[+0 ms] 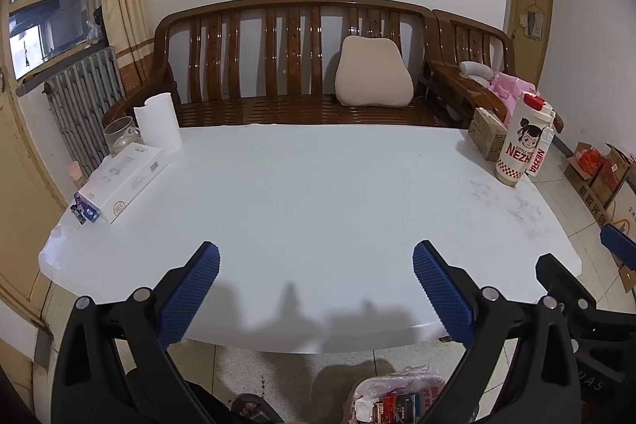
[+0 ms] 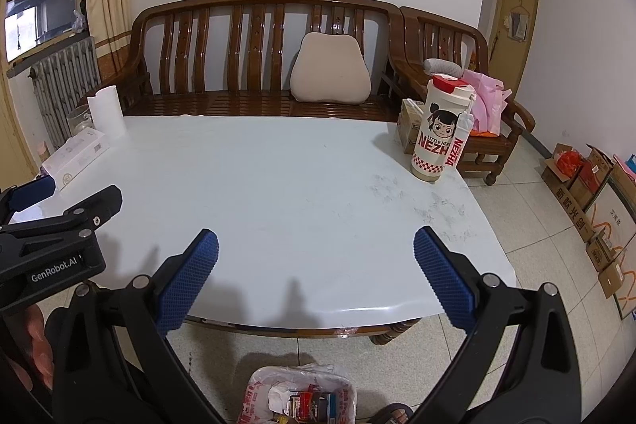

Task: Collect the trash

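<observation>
Both grippers, left (image 1: 316, 279) and right (image 2: 316, 267), wide open, empty | over table (image 2: 278, 185) near edge | trash bag (image 2: 302, 394) on floor below

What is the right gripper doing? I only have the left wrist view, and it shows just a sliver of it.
Observer: The right gripper is open and empty, over the near edge of the white table.
Operator: Where exactly is the trash bag? A finger blocks mine.
Observer: The white plastic bag with red print sits below the table's near edge, mouth open, with red and blue packets inside.
</observation>
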